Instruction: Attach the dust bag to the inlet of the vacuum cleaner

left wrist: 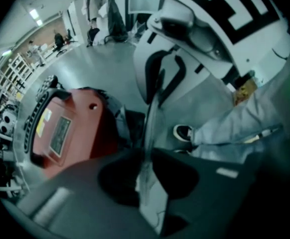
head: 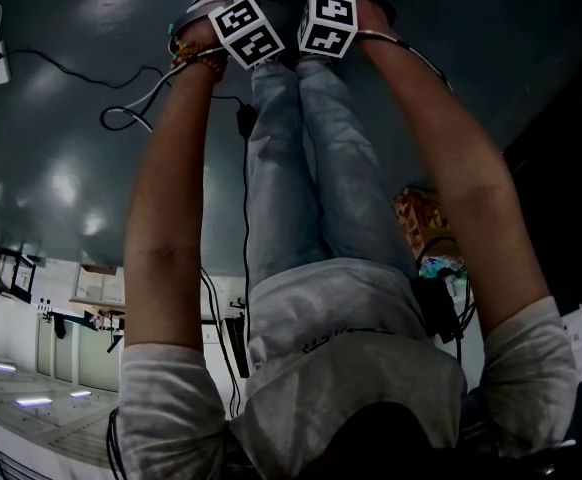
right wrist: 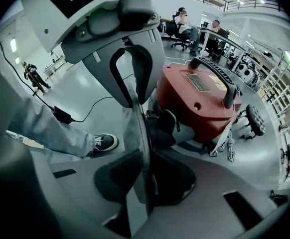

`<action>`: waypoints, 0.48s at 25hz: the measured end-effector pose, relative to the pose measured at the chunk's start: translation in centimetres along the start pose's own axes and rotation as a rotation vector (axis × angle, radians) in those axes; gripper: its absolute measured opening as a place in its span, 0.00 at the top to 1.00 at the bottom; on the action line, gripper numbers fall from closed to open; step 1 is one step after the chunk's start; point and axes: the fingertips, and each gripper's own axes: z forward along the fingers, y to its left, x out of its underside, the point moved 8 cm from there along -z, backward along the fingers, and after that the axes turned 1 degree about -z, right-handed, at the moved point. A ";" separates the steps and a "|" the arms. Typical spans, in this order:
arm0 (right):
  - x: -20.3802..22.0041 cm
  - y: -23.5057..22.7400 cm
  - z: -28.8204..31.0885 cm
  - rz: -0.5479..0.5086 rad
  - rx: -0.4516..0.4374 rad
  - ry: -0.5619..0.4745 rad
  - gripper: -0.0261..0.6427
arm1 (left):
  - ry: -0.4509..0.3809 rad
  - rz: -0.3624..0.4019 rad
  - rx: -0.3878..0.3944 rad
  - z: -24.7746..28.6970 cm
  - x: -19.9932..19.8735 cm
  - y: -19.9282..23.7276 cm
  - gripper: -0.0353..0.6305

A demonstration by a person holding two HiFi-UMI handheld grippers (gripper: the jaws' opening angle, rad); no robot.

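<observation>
Left gripper (left wrist: 148, 157), right gripper (right wrist: 145, 159): both clenched on one dust bag (left wrist: 154, 199) | one vacuum cleaner (right wrist: 196, 99)

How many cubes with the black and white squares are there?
2. One marker cube rides on the left gripper, the other on the right gripper, side by side at the head view's top. Both grippers pinch the dust bag.

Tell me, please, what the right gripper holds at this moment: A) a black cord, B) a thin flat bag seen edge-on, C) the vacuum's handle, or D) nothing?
B: in the right gripper view the right gripper is shut on a thin grey bag that runs edge-on between its jaws, while the red vacuum stands apart on the floor beyond it.
</observation>
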 end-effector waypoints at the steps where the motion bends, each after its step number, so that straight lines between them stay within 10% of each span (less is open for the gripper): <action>1: 0.0 0.2 -0.3 0.006 0.002 -0.003 0.89 | -0.005 -0.001 -0.005 -0.4 0.2 -0.2 0.84; 12: -1.7 2.5 -4.2 0.020 0.063 -0.064 0.94 | -0.073 -0.095 -0.042 -2.7 -0.5 -2.8 0.94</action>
